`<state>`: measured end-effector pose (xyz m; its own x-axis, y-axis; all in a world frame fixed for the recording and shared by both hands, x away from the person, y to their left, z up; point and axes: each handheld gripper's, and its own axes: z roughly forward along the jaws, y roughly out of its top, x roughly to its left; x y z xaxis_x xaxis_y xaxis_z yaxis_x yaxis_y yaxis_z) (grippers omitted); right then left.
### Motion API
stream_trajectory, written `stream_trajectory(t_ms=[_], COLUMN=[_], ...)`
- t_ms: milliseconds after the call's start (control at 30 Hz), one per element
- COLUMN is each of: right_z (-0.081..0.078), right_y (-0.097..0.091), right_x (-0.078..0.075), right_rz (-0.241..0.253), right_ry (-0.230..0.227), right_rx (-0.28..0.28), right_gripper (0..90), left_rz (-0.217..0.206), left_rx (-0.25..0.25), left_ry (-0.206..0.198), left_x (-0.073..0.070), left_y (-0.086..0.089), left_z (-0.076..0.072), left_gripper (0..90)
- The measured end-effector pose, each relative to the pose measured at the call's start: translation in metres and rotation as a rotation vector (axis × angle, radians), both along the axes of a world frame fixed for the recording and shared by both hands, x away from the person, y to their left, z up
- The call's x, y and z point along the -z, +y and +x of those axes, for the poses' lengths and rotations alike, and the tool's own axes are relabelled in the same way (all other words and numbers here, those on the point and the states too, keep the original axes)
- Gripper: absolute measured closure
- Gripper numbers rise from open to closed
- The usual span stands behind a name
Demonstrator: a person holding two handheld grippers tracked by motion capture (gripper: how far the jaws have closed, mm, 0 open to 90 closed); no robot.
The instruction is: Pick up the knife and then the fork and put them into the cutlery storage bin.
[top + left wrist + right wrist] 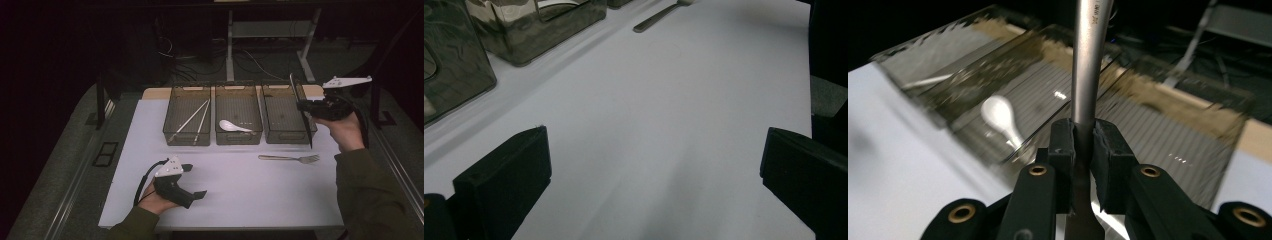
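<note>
Altogether three bins (187, 137) (smoky), one fork (290, 158)

You're in a lab test bay, not a kitchen. Dark room, white sheet (240, 185) laid over the bench, three identical clear bins (239, 121) lined up at the back edge. Behind them: loose cables (250, 60) on the floor, bare metal desk legs (230, 45), and rails (75, 175) along both sides of your bench.
</note>
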<state>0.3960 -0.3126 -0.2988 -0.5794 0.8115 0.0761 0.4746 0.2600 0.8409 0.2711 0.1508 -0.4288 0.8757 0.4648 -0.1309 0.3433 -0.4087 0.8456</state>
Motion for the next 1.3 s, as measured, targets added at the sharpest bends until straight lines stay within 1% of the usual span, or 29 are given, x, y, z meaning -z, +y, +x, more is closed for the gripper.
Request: stream_trajectory(t_ms=[67,167,233,400,467,500,567,633,700,767,867,933,1100,1133,1200,1233,1300], right_z=[0.009,0.023,0.032,0.051,0.057,0.06,0.065,0.069,0.071,0.072,0.073,0.075,0.077,0.077,0.078,0.079,0.079], right_y=[-0.001,-0.002,-0.002,-0.003,-0.003,-0.004,-0.007,-0.009,-0.01,-0.01,-0.009,-0.008,-0.004,-0.003,-0.002,-0.002,-0.002], right_x=[-0.005,-0.007,-0.006,0.001,0.005,0.007,0.014,0.023,0.032,0.038,0.047,0.052,0.063,0.065,0.07,0.073,0.076], right_rz=[0.001,-0.014,-0.01,-0.009,-0.033,-0.037,-0.051,-0.087,-0.105,-0.105,-0.117,-0.13,-0.14,-0.15,-0.147,-0.156,-0.141], right_ry=[-0.016,-0.035,-0.047,-0.071,-0.079,-0.075,-0.051,-0.027,-0.002,0.014,0.041,0.057,0.091,0.095,0.108,0.112,0.108], right_rx=[0.015,0.031,0.042,0.065,0.08,0.086,0.088,0.091,0.087,0.086,0.08,0.073,0.064,0.065,0.065,0.061,0.069], right_gripper=[79.2,79.2,79.1,79.2,79.1,79.2,79.1,79.1,79.1,79.1,79.1,79.1,79.1,79.0,79.0,79.0,79.0], left_rz=[0.001,0.0,0.004,0.005,0.006,0.006,0.003,0.001,0.007,0.008,0.007,0.008,0.007,0.007,0.005,0.005,0.005], left_rx=[0.0,0.0,0.005,0.009,0.011,0.011,0.011,0.011,0.016,0.017,0.016,0.017,0.018,0.018,0.018,0.017,0.018], left_ry=[0.0,0.001,-0.003,0.005,0.006,0.006,0.006,0.005,0.005,0.005,0.006,0.006,0.006,0.006,0.004,0.004,0.005], left_x=[0.0,0.0,0.0,0.001,0.001,0.0,0.0,0.001,0.0,0.0,0.0,0.001,0.001,0.001,0.001,0.001,0.001], left_y=[0.0,0.0,0.0,0.0,0.0,0.0,0.0,0.0,0.0,-0.001,-0.001,-0.001,-0.001,-0.001,-0.001,-0.001,-0.001], left_z=[0.0,0.0,0.0,0.0,0.0,0.0,-0.001,-0.001,-0.001,-0.001,-0.001,-0.001,-0.001,-0.001,-0.002,-0.002,-0.002], left_gripper=[0.0,0.0,0.0,0.0,0.0,0.0,0.0,0.0,0.0,0.0,0.0,0.0,0.0,0.0,0.0,0.0,0.0])
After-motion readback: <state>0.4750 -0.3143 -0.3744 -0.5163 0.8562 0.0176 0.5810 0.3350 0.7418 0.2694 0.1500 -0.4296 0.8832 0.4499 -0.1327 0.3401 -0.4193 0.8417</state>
